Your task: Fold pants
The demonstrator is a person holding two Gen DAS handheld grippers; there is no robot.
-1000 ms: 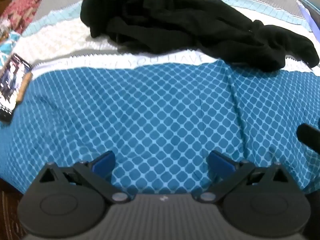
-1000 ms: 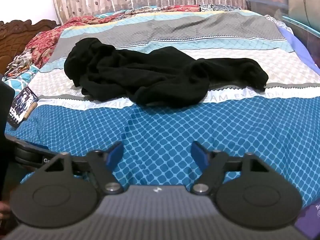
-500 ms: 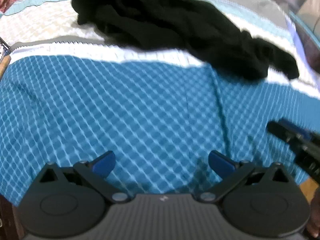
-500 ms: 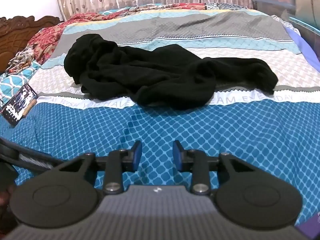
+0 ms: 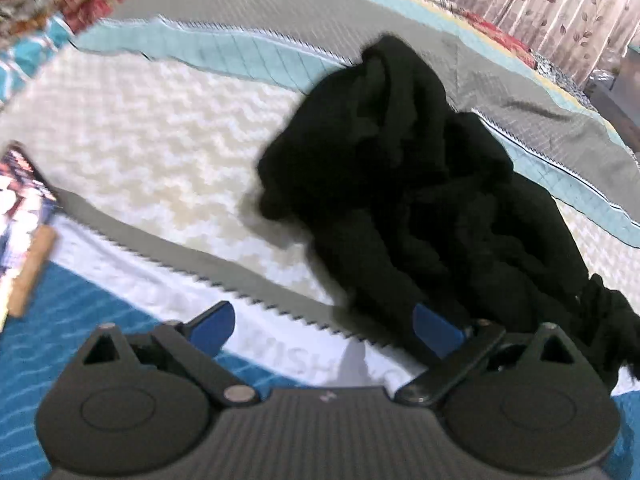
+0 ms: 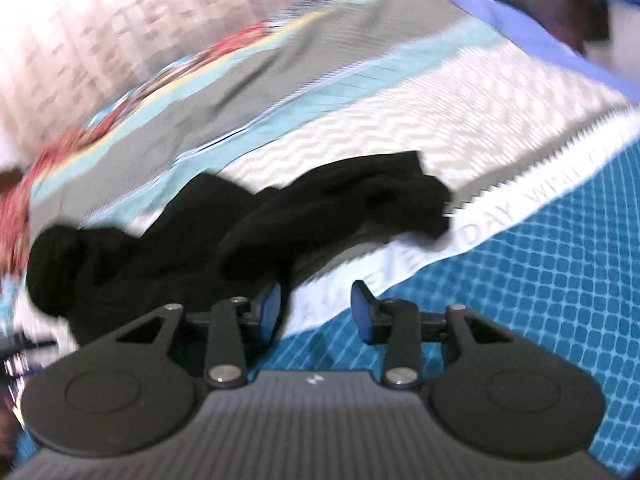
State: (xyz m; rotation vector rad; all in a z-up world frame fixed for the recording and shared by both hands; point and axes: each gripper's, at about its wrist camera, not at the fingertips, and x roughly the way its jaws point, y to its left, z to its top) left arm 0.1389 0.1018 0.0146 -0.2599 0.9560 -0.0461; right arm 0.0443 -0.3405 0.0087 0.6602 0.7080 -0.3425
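So the crumpled black fabric pants [image 5: 420,200] are lying in a heap across the cream and grey bands of the striped, patterned bedspread [image 5: 140,140], stretching left to right, still totally unfolded. I'm holding my left gripper [image 5: 324,326] over the near left end of the pile, its blue pads spread wide with nothing between them; they've just been closing in a touch. Its right pad is sitting in front of the dark cloth, though I can't tell if it's touching, since the view is pretty smeared. My right gripper [image 6: 316,312] is hanging over the white lettered strip near the right end of the pants [image 6: 248,232], jaws partly apart and empty, and they've just been opening a bit. A phone-like slab [image 5: 20,216] is lying at the far left edge of the bed.
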